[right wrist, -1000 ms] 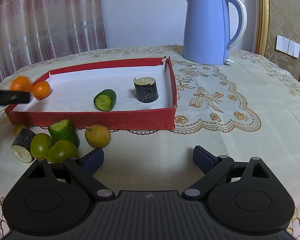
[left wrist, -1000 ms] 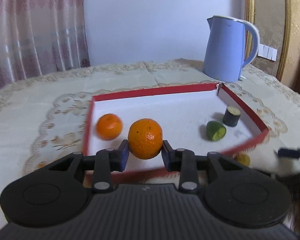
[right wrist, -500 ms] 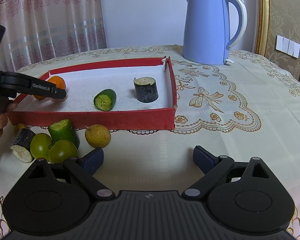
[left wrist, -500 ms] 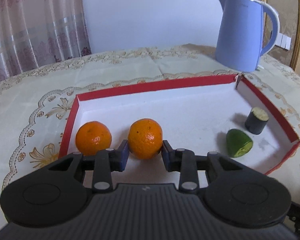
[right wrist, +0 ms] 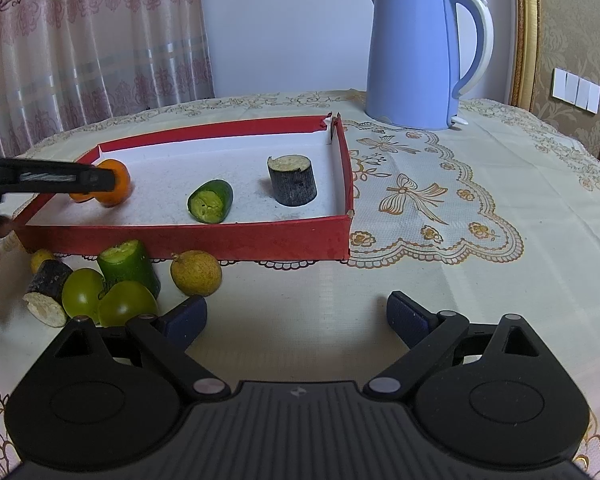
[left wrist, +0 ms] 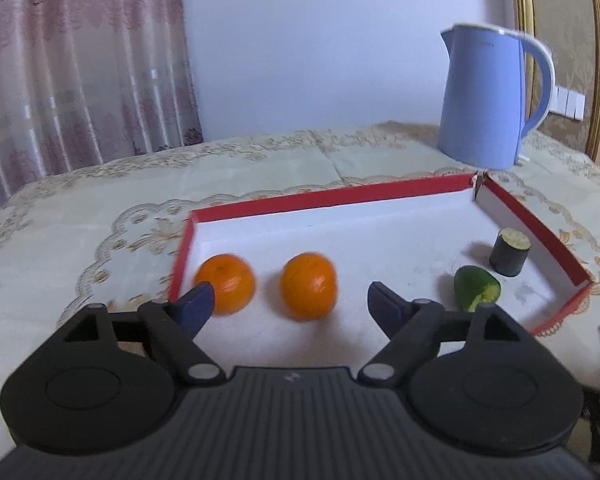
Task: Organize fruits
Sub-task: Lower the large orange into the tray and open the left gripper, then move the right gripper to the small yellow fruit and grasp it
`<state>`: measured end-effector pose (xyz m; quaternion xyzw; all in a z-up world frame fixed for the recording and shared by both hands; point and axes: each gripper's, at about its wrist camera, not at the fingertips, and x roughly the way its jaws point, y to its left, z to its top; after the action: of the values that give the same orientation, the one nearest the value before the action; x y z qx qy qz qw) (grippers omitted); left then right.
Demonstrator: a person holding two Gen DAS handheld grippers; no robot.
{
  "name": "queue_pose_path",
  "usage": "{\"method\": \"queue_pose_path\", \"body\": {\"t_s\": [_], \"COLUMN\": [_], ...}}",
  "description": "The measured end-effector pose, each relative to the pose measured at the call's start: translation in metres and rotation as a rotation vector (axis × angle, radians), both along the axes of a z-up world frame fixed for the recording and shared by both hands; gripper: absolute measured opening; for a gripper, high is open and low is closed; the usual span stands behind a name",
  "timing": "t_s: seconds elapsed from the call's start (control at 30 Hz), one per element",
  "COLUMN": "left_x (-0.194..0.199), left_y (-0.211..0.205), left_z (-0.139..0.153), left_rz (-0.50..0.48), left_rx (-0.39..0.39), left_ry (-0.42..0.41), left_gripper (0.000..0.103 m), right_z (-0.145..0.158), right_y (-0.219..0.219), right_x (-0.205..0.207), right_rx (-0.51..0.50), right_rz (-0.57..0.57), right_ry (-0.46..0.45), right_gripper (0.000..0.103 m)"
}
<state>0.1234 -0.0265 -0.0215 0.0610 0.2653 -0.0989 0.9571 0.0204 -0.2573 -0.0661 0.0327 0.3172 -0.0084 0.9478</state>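
Note:
A red tray [left wrist: 324, 199] with a white floor holds two oranges [left wrist: 309, 285] [left wrist: 227, 282], a green cucumber piece [left wrist: 476, 293] and a dark cylinder piece [left wrist: 509, 257]. My left gripper [left wrist: 290, 305] is open, its jaws spread wide just in front of the right orange, which rests on the tray floor. My right gripper [right wrist: 296, 318] is open and empty over the tablecloth, in front of the tray [right wrist: 188, 236]. Loose pieces lie outside the tray's front left: a cucumber chunk [right wrist: 128, 262], two green fruits [right wrist: 126, 306], a yellow-brown fruit [right wrist: 196, 273] and a dark chunk [right wrist: 48, 292].
A blue electric kettle [right wrist: 424, 56] stands behind the tray's right corner. The table carries a cream embroidered cloth [right wrist: 460, 200]. Curtains hang at the back left, a gold-framed wall at the right.
My left gripper carried the orange into the tray, set it beside the other orange, opened and let it go. The right gripper has not moved.

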Motion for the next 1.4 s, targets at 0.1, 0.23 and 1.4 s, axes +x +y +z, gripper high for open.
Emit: {"method": "queue_pose_path", "body": {"t_s": [0.1, 0.23, 1.4], "left_x": [-0.025, -0.061, -0.058], "left_y": [0.02, 0.046, 0.032], "left_z": [0.002, -0.001, -0.02], "left_rz": [0.018, 0.035, -0.005], "left_rx": [-0.009, -0.007, 0.043], "left_ry": [-0.036, -0.066, 0.038], "left_gripper": [0.084, 0.085, 0.087], "right_z": [0.0, 0.0, 0.005], "right_y": [-0.001, -0.001, 0.0], "right_x": [0.0, 0.0, -0.007], "right_rx": [0.006, 0.011, 0.015], "right_rz": [0.0, 0.0, 0.013], "right_ry": [-0.001, -0.003, -0.054], "right_gripper": [0.097, 0.097, 0.097]}}
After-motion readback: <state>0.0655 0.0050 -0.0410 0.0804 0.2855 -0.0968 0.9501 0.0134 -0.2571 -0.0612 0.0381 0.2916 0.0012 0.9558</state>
